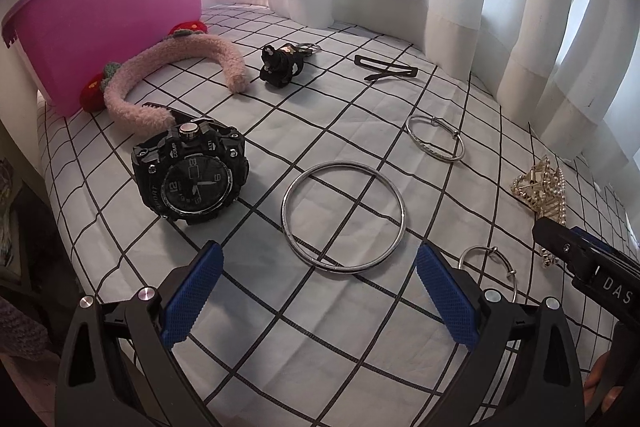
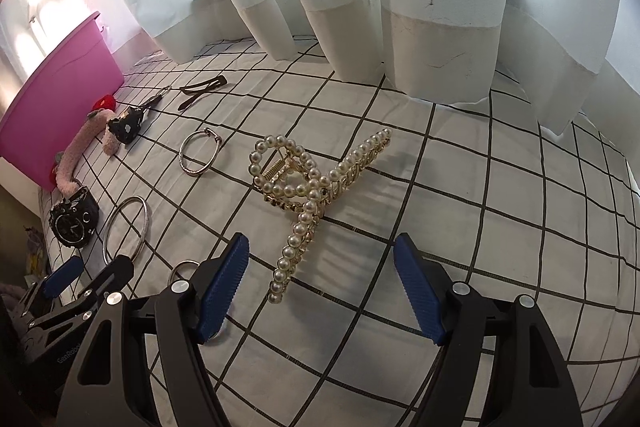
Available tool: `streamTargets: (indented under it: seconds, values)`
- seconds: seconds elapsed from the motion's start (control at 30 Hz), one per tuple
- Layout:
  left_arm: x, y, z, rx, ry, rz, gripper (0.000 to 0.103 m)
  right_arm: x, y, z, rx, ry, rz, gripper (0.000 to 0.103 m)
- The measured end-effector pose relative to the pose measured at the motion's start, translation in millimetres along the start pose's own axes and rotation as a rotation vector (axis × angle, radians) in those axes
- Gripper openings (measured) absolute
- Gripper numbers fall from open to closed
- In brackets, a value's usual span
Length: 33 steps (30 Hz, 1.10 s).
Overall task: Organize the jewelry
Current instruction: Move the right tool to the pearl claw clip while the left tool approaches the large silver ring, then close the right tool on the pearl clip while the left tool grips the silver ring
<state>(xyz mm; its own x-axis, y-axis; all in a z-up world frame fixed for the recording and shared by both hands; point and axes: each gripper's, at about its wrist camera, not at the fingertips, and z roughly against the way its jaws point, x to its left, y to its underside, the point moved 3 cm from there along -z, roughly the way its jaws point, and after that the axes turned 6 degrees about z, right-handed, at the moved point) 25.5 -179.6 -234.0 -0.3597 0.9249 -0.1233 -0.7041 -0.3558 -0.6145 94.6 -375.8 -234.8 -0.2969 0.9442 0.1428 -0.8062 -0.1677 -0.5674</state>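
On a checked white bedsheet lie a black sport watch [image 1: 190, 175], a large silver bangle [image 1: 344, 217], a thinner silver bracelet [image 1: 436, 138] and a small ring bracelet [image 1: 488, 267]. My left gripper [image 1: 318, 291] stands open just short of the large bangle, nothing between its blue pads. A pearl and gold hair claw [image 2: 316, 195] lies before my right gripper [image 2: 320, 291], which is open with the claw's lower tip between its fingers, untouched. The pink tub [image 1: 108, 11] stands at the far left.
A fluffy pink headband [image 1: 168, 75] with red flowers leans by the tub. A black keychain [image 1: 280, 65] and a flat black hair clip [image 1: 386, 69] lie further back. White curtains [image 2: 360, 7] hang down onto the bed's far edge. The bed's left edge [image 1: 44, 147] drops off.
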Motion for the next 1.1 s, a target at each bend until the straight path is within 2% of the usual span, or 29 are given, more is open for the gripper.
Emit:
streamTargets:
  seconds: [0.47, 0.83, 1.0, 1.1]
  values:
    - [-13.5, -6.9, -18.1, -0.001, -0.056, -0.019, 0.098, -0.7, -8.6, -8.1, -0.009, 0.054, 0.051, 0.072]
    - [-20.8, -20.7, -29.2, -0.001, -0.069, 0.001, 0.098, 5.2, -19.0, -22.2, -0.006, 0.137, 0.116, 0.084]
    - [-21.5, -22.0, -29.9, -0.002, -0.070, 0.013, 0.097, 3.3, -21.7, -24.2, -0.019, 0.149, 0.110, 0.085]
    - [-21.9, -20.4, -26.9, -0.011, -0.054, -0.001, 0.093, 3.1, -21.0, -23.5, -0.022, 0.144, 0.111, 0.085]
